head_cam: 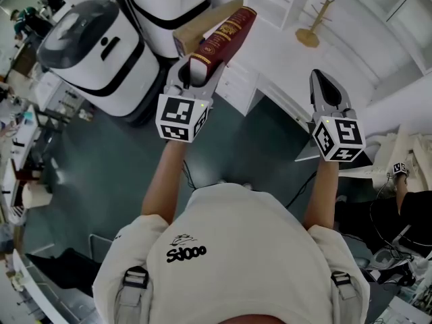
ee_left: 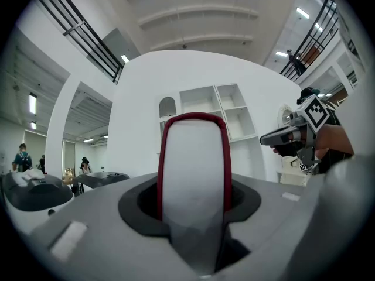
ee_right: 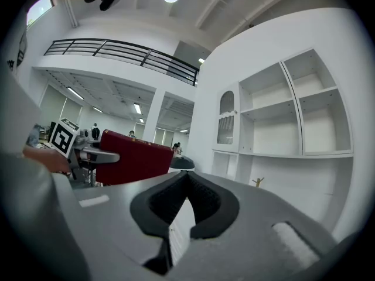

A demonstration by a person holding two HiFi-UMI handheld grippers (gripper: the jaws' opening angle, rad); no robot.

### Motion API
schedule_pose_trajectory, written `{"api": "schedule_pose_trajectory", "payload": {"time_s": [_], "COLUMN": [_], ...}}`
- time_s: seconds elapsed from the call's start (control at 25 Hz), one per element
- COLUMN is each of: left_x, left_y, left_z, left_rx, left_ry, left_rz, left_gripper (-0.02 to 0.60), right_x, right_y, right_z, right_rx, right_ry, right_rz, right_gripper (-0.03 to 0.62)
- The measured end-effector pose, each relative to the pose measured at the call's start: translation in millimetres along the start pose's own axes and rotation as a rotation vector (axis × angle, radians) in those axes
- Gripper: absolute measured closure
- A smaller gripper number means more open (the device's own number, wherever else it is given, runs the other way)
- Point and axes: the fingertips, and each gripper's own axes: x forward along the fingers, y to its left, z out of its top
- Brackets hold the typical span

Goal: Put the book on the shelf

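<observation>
Book (head_cam: 226,36), red hardback, is clamped end-on in left gripper (head_cam: 191,73), held up, apart from the white shelf (ee_right: 293,104); right gripper (head_cam: 325,90) is closed, empty. We judge it stiff, weighty, slick-covered: grip deep across the boards.

A large indoor hall, probably a robotics lab or test space. It has a tall white built-in shelf wall (ee_right: 293,110) and a black-railed mezzanine walkway (ee_right: 117,54) under a high white ceiling. Big rounded white-and-black machines (head_cam: 94,49) stand on the dark grey-green floor (head_cam: 115,160), loose black cables (head_cam: 300,187) lie across it, and cluttered worktables (head_cam: 20,147) line one edge.
</observation>
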Motion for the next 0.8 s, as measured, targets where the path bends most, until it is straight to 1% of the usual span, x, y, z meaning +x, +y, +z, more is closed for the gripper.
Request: {"api": "schedule_pose_trajectory", "payload": {"time_s": [0.2, 0.44, 0.64, 0.8], "left_x": [-4, -2, 8, 24], "left_y": [27, 39, 47, 55], "left_z": [-13, -27, -36, -41], "left_rx": [-0.033, -0.061, -0.070, -0.071], "left_ry": [-0.006, 0.005, 0.013, 0.018], "left_rz": [-0.001, -0.016, -0.020, -0.020], "left_gripper": [0.356, 0.356, 0.356, 0.356], "right_x": [7, 18, 35, 54], "right_y": [18, 24, 26, 16], "right_z": [0, -7, -8, -13], "right_rx": [-0.005, 0.004, -0.002, 0.004], "right_ry": [0.012, 0.041, 0.045, 0.049], "right_rz": [-0.018, -0.032, -0.021, -0.015], "right_gripper": [0.592, 0.592, 0.592, 0.592]}}
